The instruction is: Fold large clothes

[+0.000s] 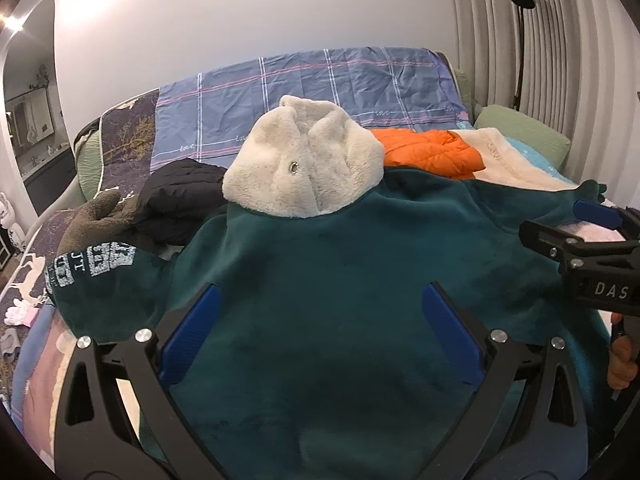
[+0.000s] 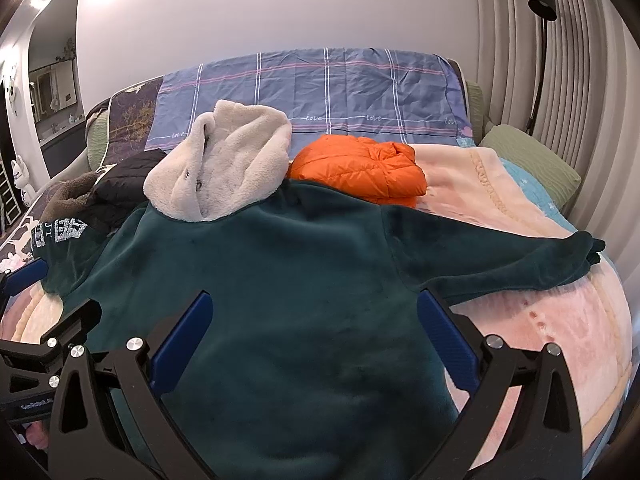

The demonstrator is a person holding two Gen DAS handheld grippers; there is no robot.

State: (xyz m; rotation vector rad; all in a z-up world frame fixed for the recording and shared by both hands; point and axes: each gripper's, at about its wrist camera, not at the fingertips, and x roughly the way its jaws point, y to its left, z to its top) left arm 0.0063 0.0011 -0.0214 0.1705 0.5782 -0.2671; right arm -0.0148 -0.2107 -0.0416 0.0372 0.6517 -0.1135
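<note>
A dark teal fleece hoodie point(image 1: 320, 272) lies spread flat on the bed, back up, with its cream fluffy hood point(image 1: 304, 160) at the far end. Its left sleeve with white lettering point(image 1: 96, 268) is bent near the left edge. Its right sleeve point(image 2: 500, 256) stretches out to the right. My left gripper point(image 1: 320, 328) is open and empty above the hoodie's lower body. My right gripper point(image 2: 312, 332) is open and empty above the hoodie point(image 2: 280, 280), beside the left one; it also shows at the right edge of the left wrist view point(image 1: 584, 240).
A folded orange puffer jacket point(image 2: 360, 168) lies behind the hoodie. A black garment point(image 1: 180, 192) and a brown one point(image 1: 92, 220) lie at the far left. A pink blanket point(image 2: 540, 320) covers the bed. A plaid sheet point(image 2: 320, 88) drapes the headboard. A floor lamp point(image 2: 540, 40) stands far right.
</note>
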